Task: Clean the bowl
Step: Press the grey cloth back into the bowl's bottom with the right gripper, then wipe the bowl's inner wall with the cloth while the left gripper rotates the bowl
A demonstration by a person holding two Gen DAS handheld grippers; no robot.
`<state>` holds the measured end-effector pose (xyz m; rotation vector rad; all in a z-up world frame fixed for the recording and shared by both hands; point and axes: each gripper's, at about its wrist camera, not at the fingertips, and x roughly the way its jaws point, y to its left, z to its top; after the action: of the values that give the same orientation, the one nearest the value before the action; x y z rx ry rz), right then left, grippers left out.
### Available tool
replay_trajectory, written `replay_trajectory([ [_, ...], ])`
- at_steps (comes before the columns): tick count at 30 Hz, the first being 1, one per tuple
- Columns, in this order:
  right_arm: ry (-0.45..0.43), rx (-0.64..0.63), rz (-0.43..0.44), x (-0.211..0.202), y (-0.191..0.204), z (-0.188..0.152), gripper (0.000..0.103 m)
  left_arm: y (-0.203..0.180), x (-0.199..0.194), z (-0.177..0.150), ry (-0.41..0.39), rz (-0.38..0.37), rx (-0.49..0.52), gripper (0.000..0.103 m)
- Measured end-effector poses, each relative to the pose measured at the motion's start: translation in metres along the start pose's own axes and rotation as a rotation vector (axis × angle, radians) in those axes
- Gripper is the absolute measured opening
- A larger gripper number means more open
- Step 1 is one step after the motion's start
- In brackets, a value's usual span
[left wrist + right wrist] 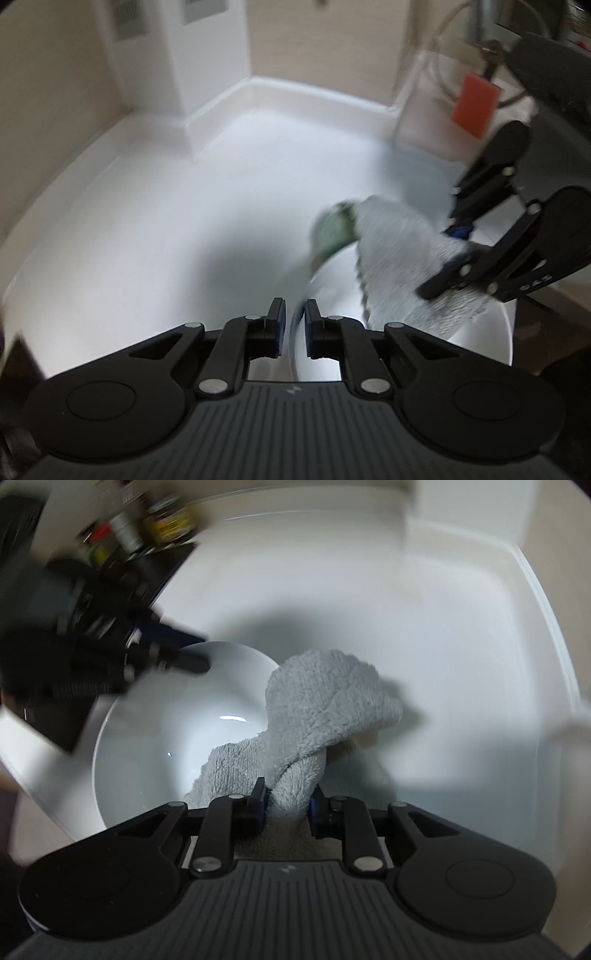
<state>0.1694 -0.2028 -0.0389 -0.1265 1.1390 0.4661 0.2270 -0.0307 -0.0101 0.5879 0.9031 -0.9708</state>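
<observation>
A white counter (pixel 147 206) ran into a corner of beige wall (pixel 55 74), its raised back edge white too. On it sat one white bowl (pixel 147 738). One grey cloth (pixel 325 701) draped over the bowl's rim. The left gripper (pixel 293 328) pinched that rim between near-closed jaws; the right gripper (pixel 286 805) clamped the cloth's bunched end.

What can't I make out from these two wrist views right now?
- Left wrist view: bowl near rim hidden by left gripper; green thing beside cloth too blurred to name.
- Right wrist view: cloth's gripped end behind right gripper; shelf items smeared.
</observation>
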Motion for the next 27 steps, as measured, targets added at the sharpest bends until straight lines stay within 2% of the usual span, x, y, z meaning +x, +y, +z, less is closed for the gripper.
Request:
replay_trajectory([
  [3, 0.007, -0.133, -0.007, 0.004, 0.005, 0.012, 0.018, -0.001, 0.007, 0.012, 0.035, -0.022, 0.1, 0.012],
  [5, 0.007, -0.229, -0.001, 0.006, 0.008, 0.02, 0.018, 0.0, 0.01, 0.015, 0.053, -0.034, 0.122, 0.012],
  [9, -0.012, -0.383, 0.034, 0.006, 0.007, 0.032, 0.017, 0.005, 0.021, 0.02, 0.1, -0.071, 0.102, 0.014],
  [12, -0.025, -0.464, 0.045, 0.005, 0.006, 0.042, 0.015, 0.005, 0.023, 0.022, 0.121, -0.07, 0.078, 0.013],
  [14, -0.027, -0.467, 0.05, 0.008, 0.008, 0.051, 0.014, 0.005, 0.023, 0.022, 0.126, -0.061, 0.054, 0.012],
  [18, 0.009, -0.371, 0.027, 0.019, 0.006, 0.059, 0.014, 0.005, 0.018, 0.013, 0.106, -0.012, 0.005, 0.011],
  [22, 0.077, -0.177, -0.002, 0.021, -0.01, 0.044, 0.014, 0.012, 0.011, -0.002, 0.072, 0.014, -0.085, 0.011],
  [24, 0.097, -0.02, 0.014, 0.014, -0.021, 0.027, 0.015, 0.013, 0.006, -0.012, 0.038, 0.028, -0.156, 0.012],
  [27, 0.085, 0.123, 0.025, 0.0, -0.025, 0.007, 0.016, 0.005, 0.001, -0.019, 0.003, 0.066, -0.199, 0.012],
])
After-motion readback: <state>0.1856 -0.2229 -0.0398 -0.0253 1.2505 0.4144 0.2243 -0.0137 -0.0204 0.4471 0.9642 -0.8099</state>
